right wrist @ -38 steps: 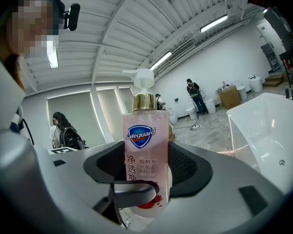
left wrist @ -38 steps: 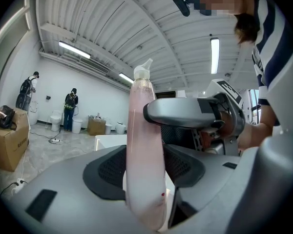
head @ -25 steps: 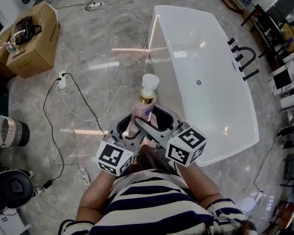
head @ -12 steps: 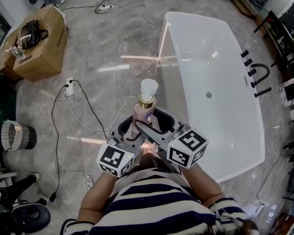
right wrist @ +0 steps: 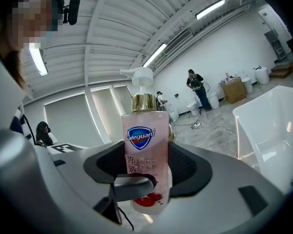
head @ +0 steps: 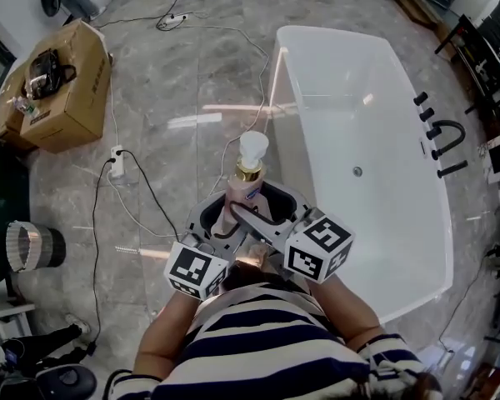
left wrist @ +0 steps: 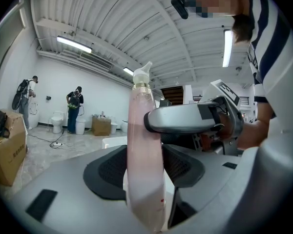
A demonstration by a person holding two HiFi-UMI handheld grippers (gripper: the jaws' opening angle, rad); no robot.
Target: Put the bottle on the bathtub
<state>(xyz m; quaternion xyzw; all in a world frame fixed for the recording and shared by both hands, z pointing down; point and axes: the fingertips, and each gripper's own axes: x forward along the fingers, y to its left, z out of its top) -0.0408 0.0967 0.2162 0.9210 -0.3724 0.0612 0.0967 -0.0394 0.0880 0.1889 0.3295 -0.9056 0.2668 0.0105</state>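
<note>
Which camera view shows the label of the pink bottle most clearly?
The right gripper view: the bottle shows its blue label to that camera. The left gripper view shows only its plain narrow side. The head view shows mainly its white pump from above.

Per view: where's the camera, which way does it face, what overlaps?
Head view: on the person's head, facing steeply down; shows striped shirt, left gripper, right gripper, both clamping the bottle, and the bathtub.
Left gripper view: on the left gripper, looking along its fingers, up toward the ceiling; right gripper and the person's sleeve at right.
Right gripper view: on the right gripper, facing the bottle's label; a left gripper finger crosses below.
Shared: bottle in all three; bathtub in head and right gripper views.
</note>
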